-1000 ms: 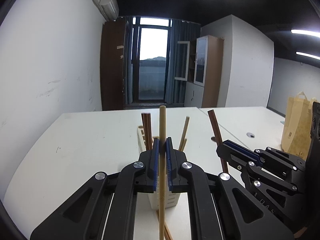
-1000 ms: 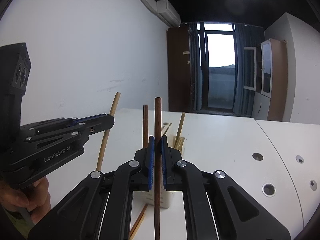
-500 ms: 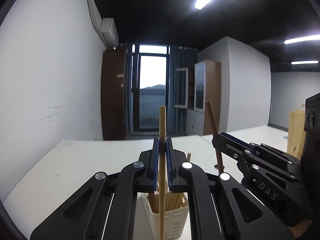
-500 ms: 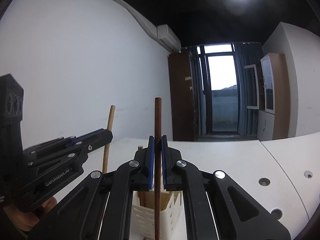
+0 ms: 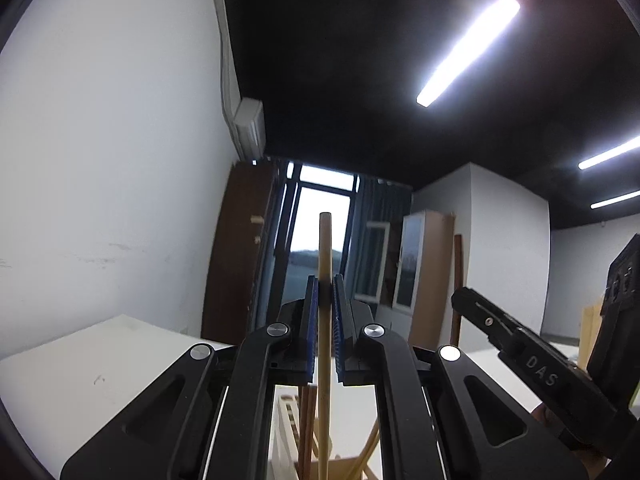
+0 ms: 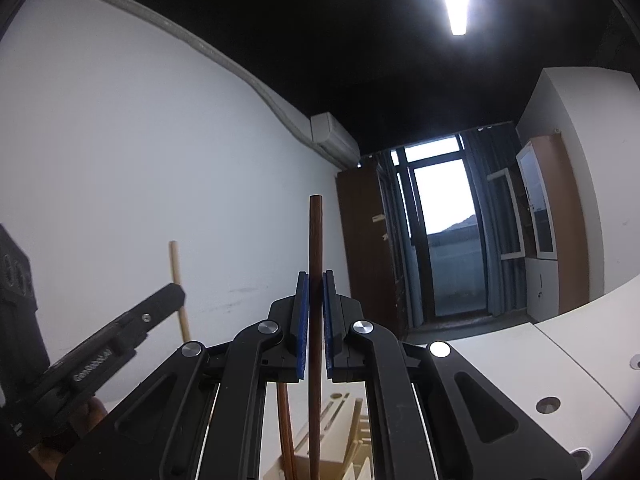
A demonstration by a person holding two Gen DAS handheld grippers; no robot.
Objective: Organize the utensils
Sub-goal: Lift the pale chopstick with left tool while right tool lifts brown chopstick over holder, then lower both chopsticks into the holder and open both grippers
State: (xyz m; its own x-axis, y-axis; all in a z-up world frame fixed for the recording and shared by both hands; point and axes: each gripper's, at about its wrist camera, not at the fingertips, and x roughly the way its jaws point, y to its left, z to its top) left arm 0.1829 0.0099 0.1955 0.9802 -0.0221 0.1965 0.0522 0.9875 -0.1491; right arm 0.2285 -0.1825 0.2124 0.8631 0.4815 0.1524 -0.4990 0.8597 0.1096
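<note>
The left gripper (image 5: 325,292) clamps a pale chopstick (image 5: 325,320), the right gripper (image 6: 316,288) a dark chopstick (image 6: 315,320); both have tilted upward since earlier, the holder (image 5: 288,420) sinking low.

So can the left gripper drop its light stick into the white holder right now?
Probably yes. The left gripper holds the light wooden chopstick upright, its lower end already over the white utensil holder. The chopsticks inside lean aside, so nothing seems to block it.
</note>
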